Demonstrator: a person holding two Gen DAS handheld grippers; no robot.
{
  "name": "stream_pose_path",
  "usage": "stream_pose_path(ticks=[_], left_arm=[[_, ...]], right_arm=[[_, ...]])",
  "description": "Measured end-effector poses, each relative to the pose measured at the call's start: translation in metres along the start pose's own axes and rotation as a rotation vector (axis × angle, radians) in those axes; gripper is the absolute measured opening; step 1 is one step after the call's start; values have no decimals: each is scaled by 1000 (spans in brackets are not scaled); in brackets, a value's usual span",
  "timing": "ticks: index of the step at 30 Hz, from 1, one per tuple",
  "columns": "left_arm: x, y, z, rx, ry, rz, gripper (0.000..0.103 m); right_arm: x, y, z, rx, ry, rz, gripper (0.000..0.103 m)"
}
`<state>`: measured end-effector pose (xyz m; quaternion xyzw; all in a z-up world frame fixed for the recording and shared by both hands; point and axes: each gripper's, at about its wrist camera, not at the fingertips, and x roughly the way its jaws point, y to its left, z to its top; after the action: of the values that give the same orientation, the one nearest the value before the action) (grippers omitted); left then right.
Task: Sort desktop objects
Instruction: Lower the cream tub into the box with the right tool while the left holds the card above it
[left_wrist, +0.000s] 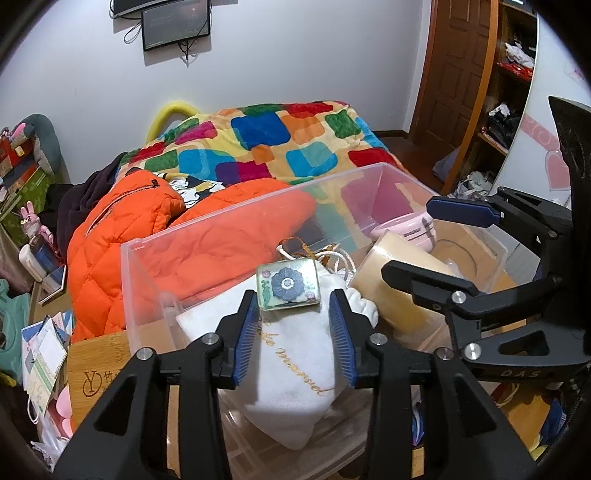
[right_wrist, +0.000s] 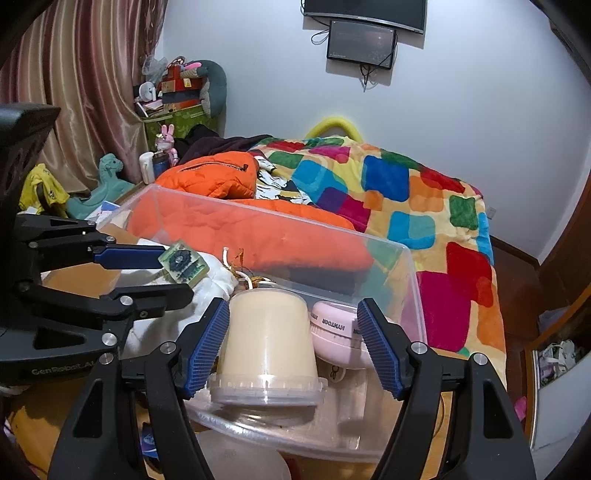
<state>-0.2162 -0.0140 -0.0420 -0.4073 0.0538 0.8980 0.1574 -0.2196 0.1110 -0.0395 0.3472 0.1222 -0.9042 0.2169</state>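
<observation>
A clear plastic box stands in front of me. In it lies a white pouch with gold script. On the pouch rests a small glass tile with a blue flower. My left gripper is open, its tips either side of the tile with a gap on the right. A cream jar stands upside down beside a pink round device. My right gripper is open and straddles both.
Behind the box lie an orange quilted jacket and a bed with a multicoloured blanket. A bamboo board and loose papers sit at the left. A wooden door and shelves are at the right.
</observation>
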Motion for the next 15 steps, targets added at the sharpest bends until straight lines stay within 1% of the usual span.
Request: stream_pose_path(ticks=[4, 8, 11, 13, 15], left_arm=[[-1, -2, -1, 10, -10, 9, 43], [-5, -4, -3, 13, -10, 37, 44], [-12, -3, -3, 10, -28, 40, 55], [-17, -4, -4, 17, -45, 51, 58], [-21, -6, -3, 19, -56, 62, 59]], right_arm=[[-7, -2, 1, 10, -7, -19, 69], [-15, -7, 0, 32, -1, -15, 69], [-24, -9, -2, 35, 1, -30, 69], [-30, -10, -4, 33, 1, -45, 73], [-36, -11, -5, 37, -6, -55, 80]])
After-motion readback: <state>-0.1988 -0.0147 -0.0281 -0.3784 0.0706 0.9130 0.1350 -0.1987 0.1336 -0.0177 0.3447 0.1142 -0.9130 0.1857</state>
